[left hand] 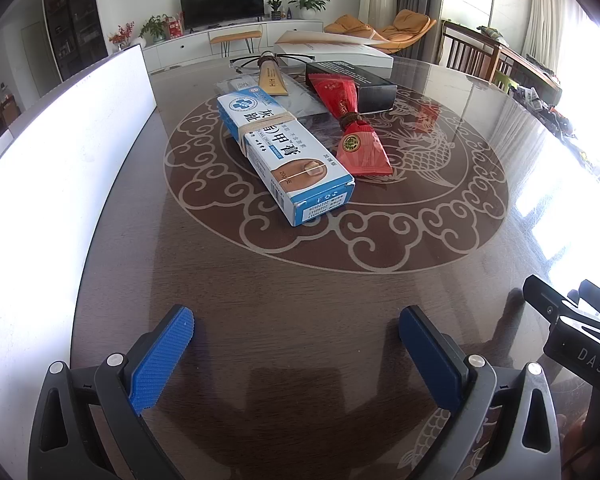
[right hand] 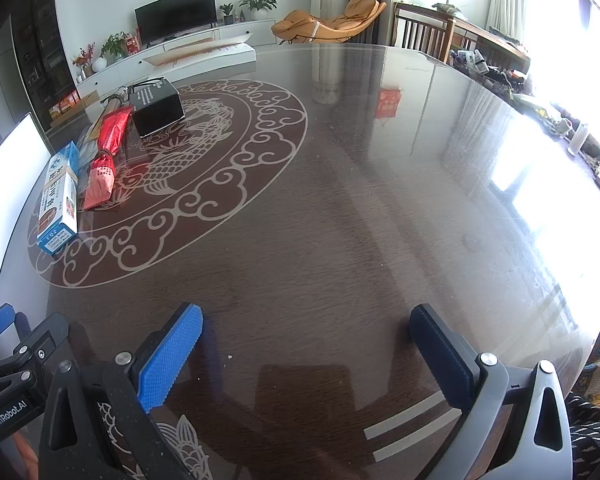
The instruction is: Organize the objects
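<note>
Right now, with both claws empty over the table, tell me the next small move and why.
Probably ease the left claw forward toward the blue-and-white box. That claw is open and empty, the box lies nearest and almost straight ahead of it, and bare table lies between. The right claw, also open, faces bare tabletop with the items off to its left.
</note>
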